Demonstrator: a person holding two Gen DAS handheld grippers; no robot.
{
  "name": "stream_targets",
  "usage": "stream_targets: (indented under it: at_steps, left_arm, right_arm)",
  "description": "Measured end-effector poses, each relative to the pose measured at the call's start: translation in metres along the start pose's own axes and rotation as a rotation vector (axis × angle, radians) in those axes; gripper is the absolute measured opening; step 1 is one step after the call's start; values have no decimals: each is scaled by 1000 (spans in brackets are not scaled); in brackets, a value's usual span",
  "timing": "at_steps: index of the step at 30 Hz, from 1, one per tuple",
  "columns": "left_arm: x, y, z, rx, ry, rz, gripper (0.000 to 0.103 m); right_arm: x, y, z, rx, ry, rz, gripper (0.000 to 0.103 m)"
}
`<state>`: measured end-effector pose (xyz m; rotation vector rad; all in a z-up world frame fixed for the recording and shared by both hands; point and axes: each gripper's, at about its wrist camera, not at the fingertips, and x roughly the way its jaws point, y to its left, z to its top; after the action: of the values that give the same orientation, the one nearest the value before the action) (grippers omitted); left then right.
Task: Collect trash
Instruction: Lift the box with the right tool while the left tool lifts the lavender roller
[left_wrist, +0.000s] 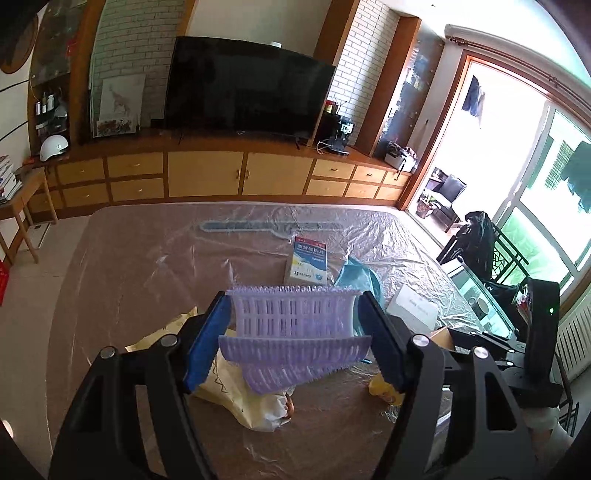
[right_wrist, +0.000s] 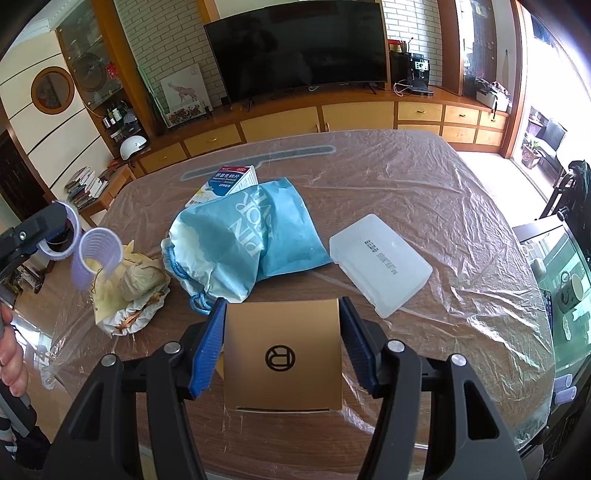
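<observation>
My left gripper (left_wrist: 293, 332) is shut on purple hair rollers (left_wrist: 295, 321) and holds them above the table; they also show in the right wrist view (right_wrist: 98, 256) at the left. My right gripper (right_wrist: 282, 345) is shut on a gold cardboard box (right_wrist: 282, 354) near the table's front edge. Under the rollers lies a crumpled yellow and white wrapper with food scraps (right_wrist: 129, 291), also in the left wrist view (left_wrist: 236, 391). A blue drawstring bag (right_wrist: 243, 240), a medicine box (right_wrist: 225, 182) and a white plastic case (right_wrist: 380, 264) lie on the table.
The wooden table (right_wrist: 424, 184) is covered in clear plastic film. A TV cabinet (left_wrist: 207, 177) with a television (left_wrist: 251, 85) runs behind it. A glass side table (right_wrist: 561, 280) with a mug stands to the right. A yellow item (left_wrist: 384, 391) lies by my left gripper's right finger.
</observation>
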<state>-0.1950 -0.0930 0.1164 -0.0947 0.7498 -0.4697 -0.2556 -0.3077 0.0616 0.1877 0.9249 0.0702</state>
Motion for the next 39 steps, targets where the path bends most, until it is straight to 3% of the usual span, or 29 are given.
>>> stream_targets:
  at_steps: [5,11,18,28,33,39]
  left_arm:
    - [13,-3,-19,-12,83,-94,72]
    - [28,-16,-45,-14,175,-165,72]
    - [52,-13,-88,8,299,-117,72]
    - [59,-17,-95,122,299,-21,72]
    - [52,-16,-89,76,279,-38,71]
    - [24,-17,-62,71,199,-72,71]
  right_arm:
    - [-3,3,0,-17,-9,10,59]
    - [14,1,2,-65,20,-59,59]
    - [27,5,-3,-91,54,-57,59]
    - [29,11,-11,-117,72,-37,60]
    - [23,7,-13,-100,57,-14,59]
    - [5,-4,-3,-48,20,21,59]
